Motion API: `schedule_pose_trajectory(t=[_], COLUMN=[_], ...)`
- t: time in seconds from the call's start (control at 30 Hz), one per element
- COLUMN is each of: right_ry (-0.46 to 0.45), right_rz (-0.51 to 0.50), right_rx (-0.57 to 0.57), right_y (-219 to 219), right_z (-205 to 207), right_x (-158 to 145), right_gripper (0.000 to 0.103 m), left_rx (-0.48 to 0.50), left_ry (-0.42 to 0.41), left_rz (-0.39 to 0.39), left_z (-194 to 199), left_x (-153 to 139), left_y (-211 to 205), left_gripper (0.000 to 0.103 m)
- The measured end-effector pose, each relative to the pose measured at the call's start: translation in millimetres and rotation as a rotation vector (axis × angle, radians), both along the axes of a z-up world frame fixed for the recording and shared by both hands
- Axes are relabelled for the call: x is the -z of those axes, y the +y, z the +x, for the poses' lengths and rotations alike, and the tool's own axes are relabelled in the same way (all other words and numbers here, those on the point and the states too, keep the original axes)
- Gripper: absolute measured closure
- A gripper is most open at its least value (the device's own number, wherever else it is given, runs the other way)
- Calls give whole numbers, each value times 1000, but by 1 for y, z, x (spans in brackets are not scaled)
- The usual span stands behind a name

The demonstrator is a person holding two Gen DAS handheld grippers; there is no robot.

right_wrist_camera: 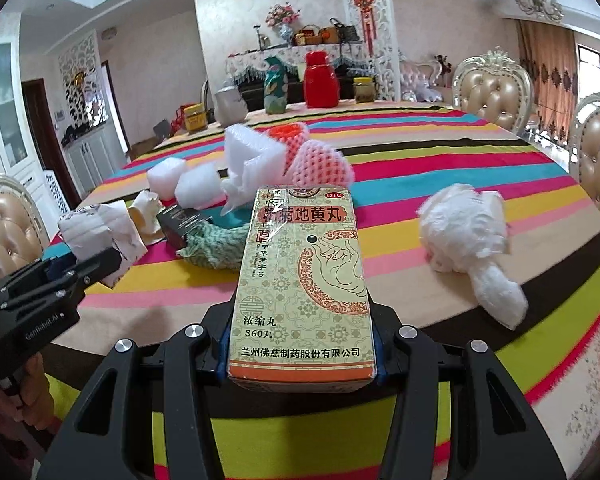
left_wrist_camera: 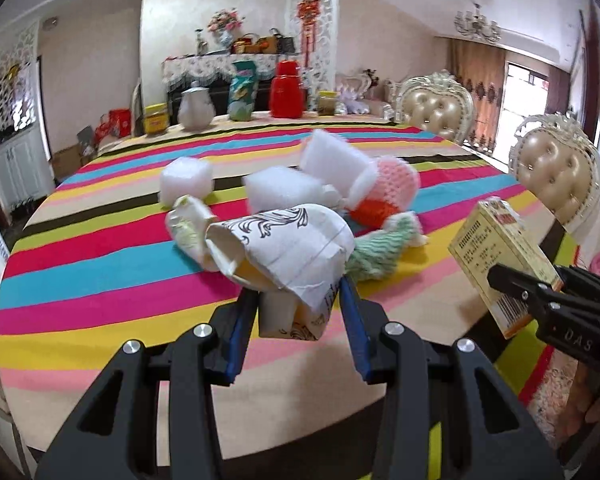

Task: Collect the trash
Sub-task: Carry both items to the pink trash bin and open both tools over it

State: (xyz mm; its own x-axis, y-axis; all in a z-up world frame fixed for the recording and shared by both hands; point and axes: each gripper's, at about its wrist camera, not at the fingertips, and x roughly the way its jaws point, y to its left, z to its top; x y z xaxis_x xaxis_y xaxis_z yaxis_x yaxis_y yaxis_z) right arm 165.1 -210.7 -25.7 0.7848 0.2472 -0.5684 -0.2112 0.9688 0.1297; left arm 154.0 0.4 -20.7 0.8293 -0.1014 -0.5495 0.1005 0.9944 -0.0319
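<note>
My left gripper [left_wrist_camera: 298,294] is shut on a crushed white paper cup [left_wrist_camera: 284,248] with black scroll print, lifted above the striped tablecloth [left_wrist_camera: 100,280]; its blue pads press on the cup's sides. In the right wrist view the left gripper [right_wrist_camera: 100,260] shows at the left with that cup [right_wrist_camera: 96,232]. My right gripper [right_wrist_camera: 300,332] is shut on a yellow medicine box [right_wrist_camera: 300,280], which hides its fingertips. From the left wrist view, the right gripper [left_wrist_camera: 512,286] and the box [left_wrist_camera: 496,248] are at the right. White foam pieces [left_wrist_camera: 186,178], pink-orange foam net [left_wrist_camera: 388,188], green net [left_wrist_camera: 376,252] and a white wad [right_wrist_camera: 464,236] lie on the table.
A red flask [left_wrist_camera: 287,90], a white jug [left_wrist_camera: 196,110], a green patterned vase [left_wrist_camera: 242,92] and jars [left_wrist_camera: 156,119] stand at the table's far end. Padded chairs [left_wrist_camera: 552,176] line the right side. A small black box [right_wrist_camera: 180,222] lies by the green net.
</note>
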Motion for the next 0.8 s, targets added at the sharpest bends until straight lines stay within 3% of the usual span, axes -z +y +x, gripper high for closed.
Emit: schedule_pose_trajectory(t=[0.43, 0.8], right_ry=[-135, -214], right_rz=[-16, -10], right_rx=[164, 471], right_y=[-80, -197], right_z=[-42, -91], right_x=[-16, -26], right_gripper=[55, 55], left_rx=[184, 423], left_ry=[-69, -116], left_rz=[9, 30], left_z=[-5, -3], left_x=[-9, -23], left_y=[-94, -200], left_gripper=[62, 61])
